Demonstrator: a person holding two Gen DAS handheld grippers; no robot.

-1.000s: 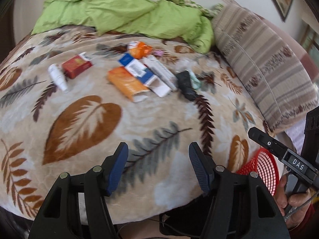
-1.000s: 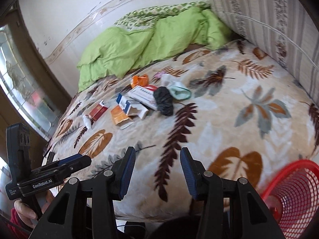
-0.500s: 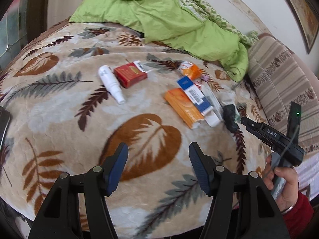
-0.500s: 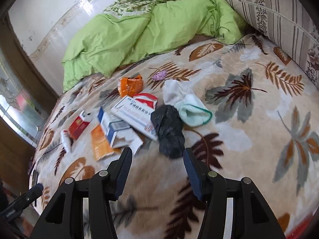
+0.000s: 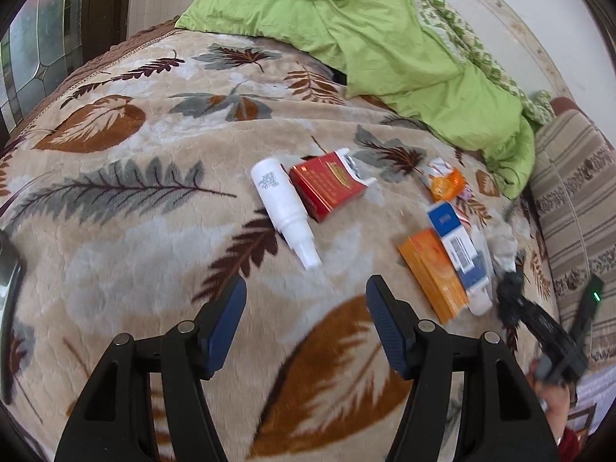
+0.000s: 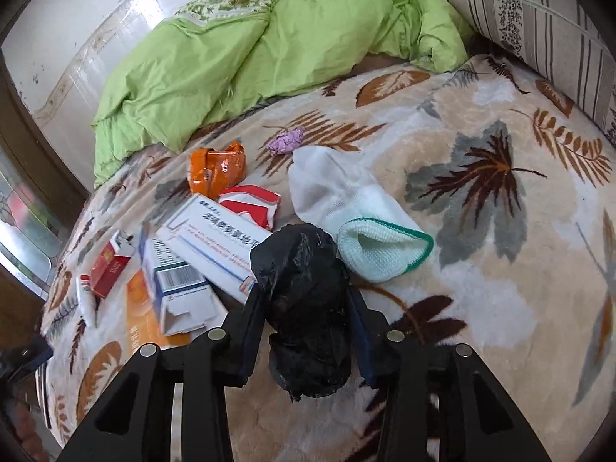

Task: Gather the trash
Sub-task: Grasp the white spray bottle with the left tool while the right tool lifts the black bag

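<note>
my right hand-held gripper (image 6: 306, 315) has just been closing and its jaws now sit either side of the black bag (image 6: 304, 300), the pads pressing its crumpled sides. half a second ago the bag lay ahead of the open jaws; now it fills the gap. my left hand-held gripper (image 5: 306, 323) is spread with nothing between the jaws, hovering over a brown leaf on the blanket (image 5: 115, 231). a second ago it looked at the bed's right edge and a red basket; now it faces the white bottle (image 5: 283, 208) and red box (image 5: 327, 186) lying side by side. right of them lie the orange box (image 5: 433, 277) and blue-white box (image 5: 458, 248), touching. just past the bag in the right view lie a white sock (image 6: 346, 208), a long white box (image 6: 215, 242), a red-white wrapper (image 6: 254, 204), an orange packet (image 6: 217, 169) and a purple wad (image 6: 287, 140). a green duvet (image 6: 238, 57) is heaped by the wall, a striped pillow (image 6: 539, 19) at right.
</note>
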